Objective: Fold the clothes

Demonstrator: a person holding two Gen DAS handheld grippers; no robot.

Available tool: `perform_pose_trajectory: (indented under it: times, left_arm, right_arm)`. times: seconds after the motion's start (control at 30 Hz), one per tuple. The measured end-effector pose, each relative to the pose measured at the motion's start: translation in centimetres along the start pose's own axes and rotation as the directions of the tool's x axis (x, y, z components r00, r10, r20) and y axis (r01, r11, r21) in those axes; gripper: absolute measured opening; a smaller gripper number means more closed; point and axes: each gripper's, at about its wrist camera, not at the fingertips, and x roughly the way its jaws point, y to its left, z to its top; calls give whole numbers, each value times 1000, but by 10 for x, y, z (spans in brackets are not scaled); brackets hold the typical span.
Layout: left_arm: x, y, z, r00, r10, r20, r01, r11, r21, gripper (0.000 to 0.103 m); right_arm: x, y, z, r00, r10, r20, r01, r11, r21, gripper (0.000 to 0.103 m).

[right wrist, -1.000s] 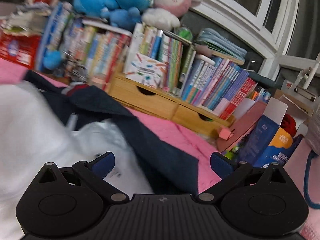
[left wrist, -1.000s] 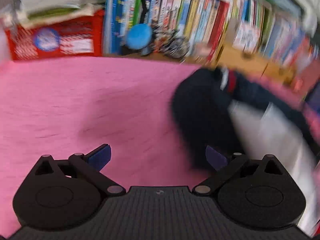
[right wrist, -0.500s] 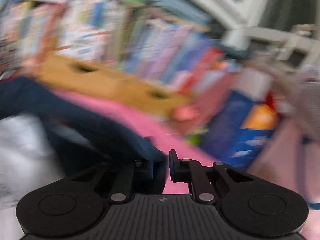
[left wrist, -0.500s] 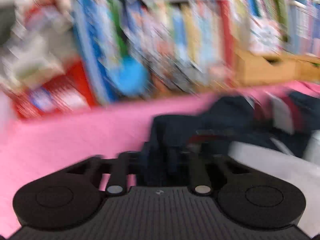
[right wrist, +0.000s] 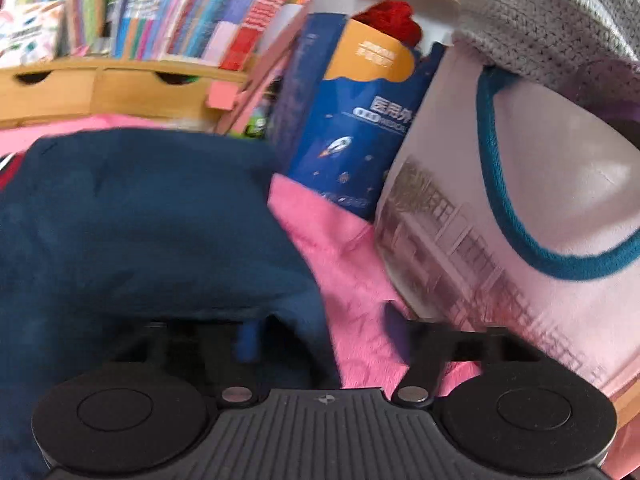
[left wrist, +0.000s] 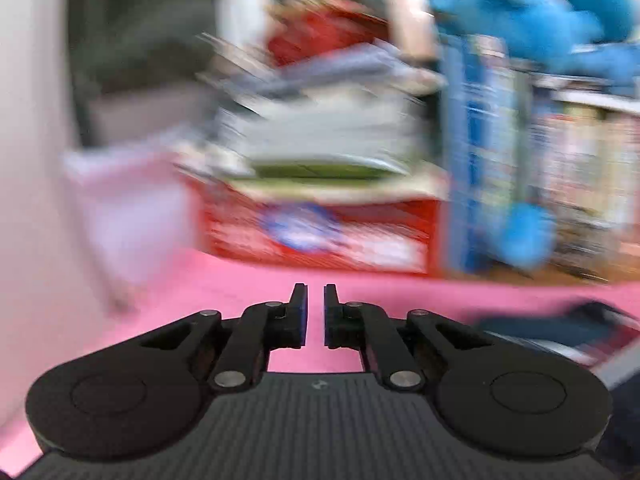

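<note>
The navy garment (right wrist: 140, 232) lies spread on the pink cloth (right wrist: 340, 248) in the right wrist view, filling the left half. My right gripper (right wrist: 320, 332) is open, its left finger against the garment's edge and its right finger over pink cloth; the fingers are blurred. In the left wrist view my left gripper (left wrist: 315, 312) has its jaws nearly closed with a narrow gap and nothing between them, above bare pink cloth (left wrist: 240, 280). A navy and white part of the garment (left wrist: 568, 328) shows at the lower right there.
A pale bag with a teal cord handle (right wrist: 520, 200) and a blue box (right wrist: 352, 128) stand close on the right. Wooden drawers (right wrist: 100, 88) with books run along the back. A red box (left wrist: 320, 232) with stacked papers and blue plush toys (left wrist: 540, 20) stand behind the left gripper.
Both grippers closed on the navy garment half a second ago. Now the right one has opened beside it and the left one has swung left, holding nothing.
</note>
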Motion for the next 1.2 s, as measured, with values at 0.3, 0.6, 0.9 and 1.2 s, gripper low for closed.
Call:
perform_pose_trajectory:
  times: [0.3,0.6,0.9,1.2]
  left_arm:
    - [35,-58,-33,977,-146,-153,163,981,106,99]
    - [-19,-35,-16,992,-78,101,82,996,-37,6]
    - [-24,16,-79,971,-56,-231,81,991,103,33]
    - [-55,28,-81,982,-61,-181,96,977,188,90]
  right_arm:
    - [-114,24,-10,951,246,188,-229,967,-109,89]
    - [-191,120,-8,840,477,259,-325,824,-463,93]
    - [-218,187,-5,731,665,155,-507,681,-529,94]
    - [-210,230,11,702,709,61,-597,633,-493,94]
